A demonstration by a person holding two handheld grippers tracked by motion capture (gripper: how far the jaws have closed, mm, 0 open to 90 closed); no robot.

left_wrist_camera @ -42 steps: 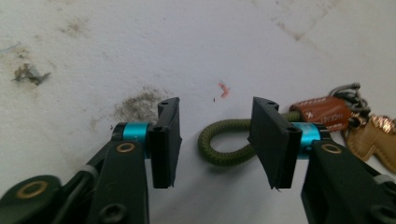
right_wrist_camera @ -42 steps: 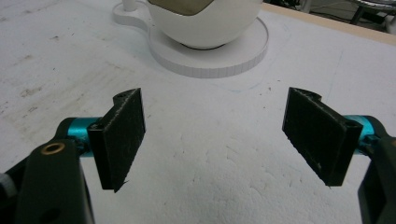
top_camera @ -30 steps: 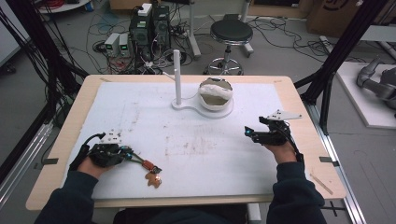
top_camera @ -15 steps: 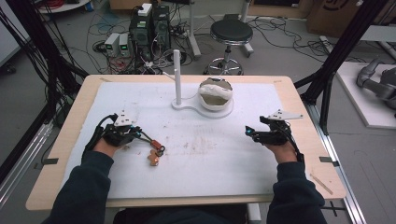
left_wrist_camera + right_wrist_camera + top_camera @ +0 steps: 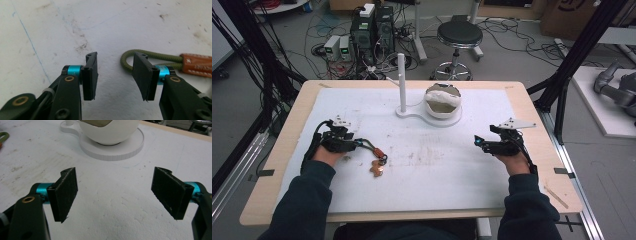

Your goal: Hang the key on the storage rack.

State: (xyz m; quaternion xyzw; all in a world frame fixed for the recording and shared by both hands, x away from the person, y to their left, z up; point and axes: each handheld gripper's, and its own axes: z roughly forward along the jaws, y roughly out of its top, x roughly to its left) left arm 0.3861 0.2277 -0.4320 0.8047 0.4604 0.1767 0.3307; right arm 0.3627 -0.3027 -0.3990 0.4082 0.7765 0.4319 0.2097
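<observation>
Keychain (image 5: 374, 159) first: it lies on the white mat (image 5: 422, 170) at the left-centre of the high view, an olive cord loop (image 5: 128, 58) running into a tan leather tab (image 5: 197, 65), with a copper-coloured piece at the far end. In my left gripper view the loop sits at centre right, just behind my right-hand pad, and the cord's long axis runs off toward the right edge of the frame, roughly level. So the thing lies off to one side of my left gripper (image 5: 115, 75), not between the jaws; I judge a small sideways shift is what a grasp would turn on. The jaws stand apart, moderately wide, and hold nothing; whether the pad brushes the loop I cannot tell. My left hand is by far the nearer one. My right gripper (image 5: 120, 195) rests at the right-centre of the high view, well apart from the keychain, jaws wide open and empty, pointing at the white bowl (image 5: 110, 131) on its round stand (image 5: 117, 151) at the top of its own view.
</observation>
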